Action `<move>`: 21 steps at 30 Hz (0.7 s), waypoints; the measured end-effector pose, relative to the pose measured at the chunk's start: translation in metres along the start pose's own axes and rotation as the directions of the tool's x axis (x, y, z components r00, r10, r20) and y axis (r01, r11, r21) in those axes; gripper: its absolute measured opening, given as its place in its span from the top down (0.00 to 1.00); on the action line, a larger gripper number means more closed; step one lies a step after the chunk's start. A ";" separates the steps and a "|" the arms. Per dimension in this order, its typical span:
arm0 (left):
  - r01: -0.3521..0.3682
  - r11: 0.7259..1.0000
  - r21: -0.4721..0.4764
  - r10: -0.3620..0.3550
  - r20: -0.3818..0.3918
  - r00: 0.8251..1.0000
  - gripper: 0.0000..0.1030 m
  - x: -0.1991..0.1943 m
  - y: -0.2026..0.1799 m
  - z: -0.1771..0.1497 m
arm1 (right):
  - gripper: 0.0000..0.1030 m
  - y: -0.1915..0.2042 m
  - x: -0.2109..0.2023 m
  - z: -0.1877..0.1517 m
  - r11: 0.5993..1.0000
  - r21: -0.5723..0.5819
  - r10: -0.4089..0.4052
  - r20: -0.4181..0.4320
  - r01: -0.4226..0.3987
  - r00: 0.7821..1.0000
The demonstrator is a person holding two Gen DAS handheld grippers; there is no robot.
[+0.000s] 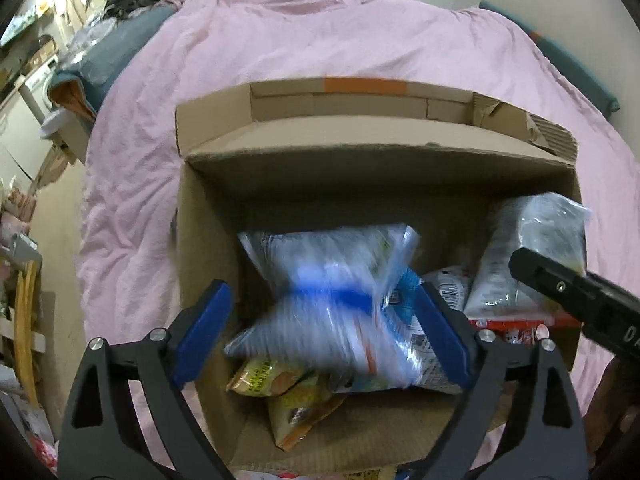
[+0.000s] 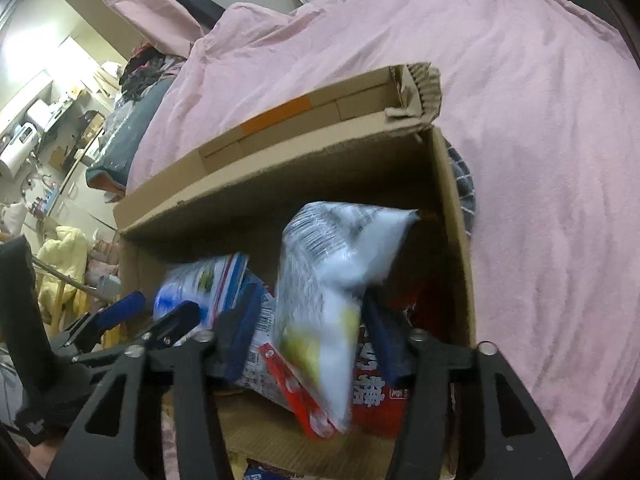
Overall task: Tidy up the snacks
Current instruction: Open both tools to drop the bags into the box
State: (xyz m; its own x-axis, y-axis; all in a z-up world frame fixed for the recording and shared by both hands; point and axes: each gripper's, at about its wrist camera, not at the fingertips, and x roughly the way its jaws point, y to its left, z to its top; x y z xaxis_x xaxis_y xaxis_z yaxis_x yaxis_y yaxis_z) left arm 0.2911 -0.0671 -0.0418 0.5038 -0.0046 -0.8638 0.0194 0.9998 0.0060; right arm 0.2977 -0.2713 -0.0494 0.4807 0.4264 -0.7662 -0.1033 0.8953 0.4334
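Left gripper [image 1: 322, 322]: black frame w/ triangular cut-outs, round silver screws at the pivots, blue pads on both fingers [image 1: 202, 332]. Right gripper [image 2: 308, 344]: same build, black arms, silver screws, dark blue pads. Lower right of left view: black gripper body w/ small screw, white lettering, partly cut off.

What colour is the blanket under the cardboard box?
Pale pink blanket, plain and wrinkled; clearest in the left wrist view.

We see a matt corrugated cardboard box [image 1: 208, 216] on crumpled pink cloth bedding [image 1: 320, 40], glossy plastic snack bags [image 1: 340, 300] inside the box.
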 end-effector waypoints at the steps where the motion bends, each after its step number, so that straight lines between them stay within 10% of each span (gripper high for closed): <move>1: -0.003 1.000 0.009 0.003 0.006 1.000 0.12 -0.002 -0.001 0.000 | 0.37 0.000 -0.002 0.001 1.000 0.004 0.004 0.003 -0.004 1.000; 6: -0.011 0.999 0.032 0.010 0.024 1.000 0.12 -0.011 -0.003 0.001 | 0.06 -0.005 -0.016 0.005 0.995 0.052 0.088 0.044 -0.091 0.995; 21: -0.007 1.000 -0.020 0.007 0.016 1.000 0.12 -0.032 0.008 -0.011 | 0.04 -0.002 -0.038 0.002 0.989 0.058 0.136 0.054 -0.139 0.989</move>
State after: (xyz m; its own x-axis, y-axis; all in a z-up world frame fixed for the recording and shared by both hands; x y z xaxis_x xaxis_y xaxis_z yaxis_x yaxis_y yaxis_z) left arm 0.2654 -0.0582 -0.0200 0.5180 0.0022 -0.8554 -0.0013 1.0000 0.0017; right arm 0.2813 -0.2897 -0.0208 0.5083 0.5368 -0.6733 -0.1188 0.8181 0.5626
